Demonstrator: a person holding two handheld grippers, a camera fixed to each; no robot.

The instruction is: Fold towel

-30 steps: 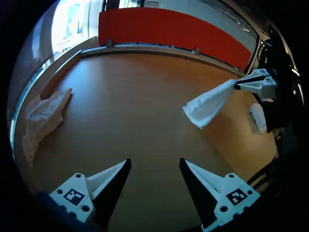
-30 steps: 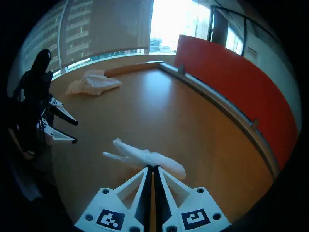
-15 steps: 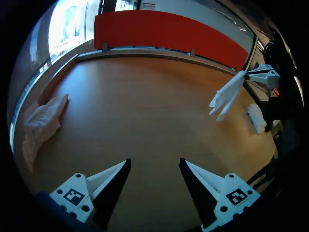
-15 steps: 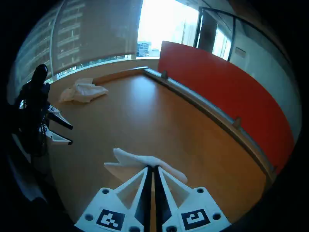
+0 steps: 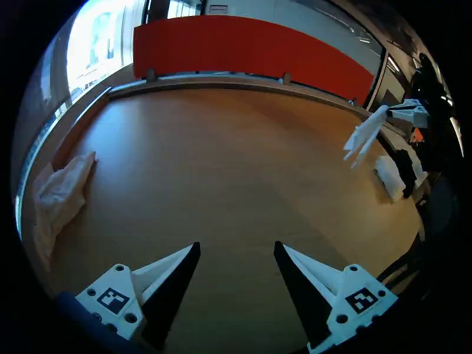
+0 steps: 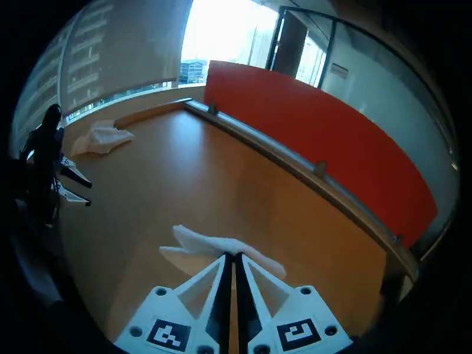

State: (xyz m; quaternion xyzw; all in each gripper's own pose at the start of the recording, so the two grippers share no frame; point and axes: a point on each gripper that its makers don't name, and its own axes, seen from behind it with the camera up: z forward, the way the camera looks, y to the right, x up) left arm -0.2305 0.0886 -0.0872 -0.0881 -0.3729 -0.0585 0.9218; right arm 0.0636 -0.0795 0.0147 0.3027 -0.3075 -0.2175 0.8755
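the right gripper [image 6: 234, 261] pinches the towel [image 6: 203, 243] by one edge above the tabletop [image 6: 194, 177] so it hangs loose (likely for spreading). the left gripper [image 5: 236, 251] hovers over the near edge, fingers apart, empty.

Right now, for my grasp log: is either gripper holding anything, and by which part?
The right gripper pinches the white towel by one end, rest dangling; left gripper open, empty.
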